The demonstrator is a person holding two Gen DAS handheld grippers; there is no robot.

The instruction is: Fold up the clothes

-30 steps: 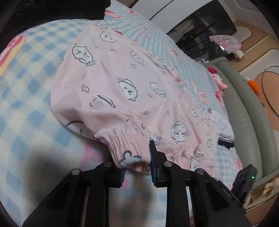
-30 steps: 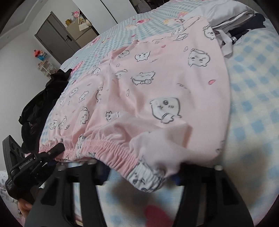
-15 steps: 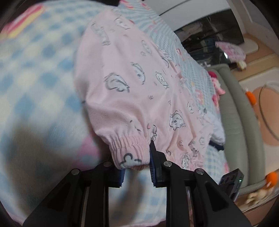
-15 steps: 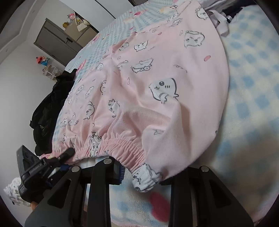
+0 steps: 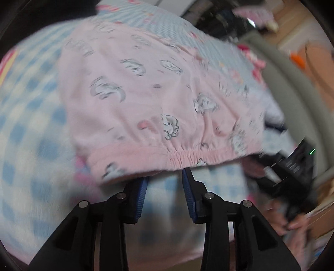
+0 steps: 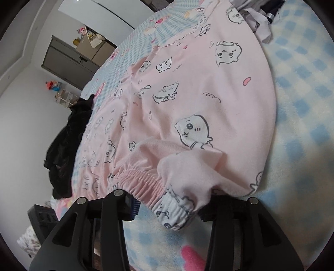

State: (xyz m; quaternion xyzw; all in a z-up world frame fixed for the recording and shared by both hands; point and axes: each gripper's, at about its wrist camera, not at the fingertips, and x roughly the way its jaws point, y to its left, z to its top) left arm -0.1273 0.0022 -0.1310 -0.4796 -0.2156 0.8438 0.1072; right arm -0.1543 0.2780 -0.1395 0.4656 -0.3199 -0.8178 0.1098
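Observation:
A pink pyjama top (image 6: 187, 87) printed with cartoon animals lies spread on the blue checked blanket (image 6: 302, 104). In the blurred left wrist view its gathered hem (image 5: 183, 158) runs just beyond the tips of my left gripper (image 5: 165, 179). The jaws are opening, and only blanket shows between the blue pads (image 5: 189, 193). In the right wrist view the sleeve's white printed cuff (image 6: 175, 212) lies between the fingers of my right gripper (image 6: 169, 210). Those jaws are opening too, with a gap beside the left pad (image 6: 133, 206).
A black garment (image 6: 66, 150) is heaped at the bed's left edge, and folded clothes (image 6: 261, 12) lie at the far corner. A grey padded rail (image 5: 292, 83) borders the bed. A hand (image 5: 292, 225) holds the other gripper's body (image 5: 292, 171). A grey cabinet (image 6: 68, 62) stands by the wall.
My left gripper has let go of the sleeve cuff, widened and swung along the hem. My right gripper narrowed on its cuff, then widened again; the cuff still lies between its fingers.

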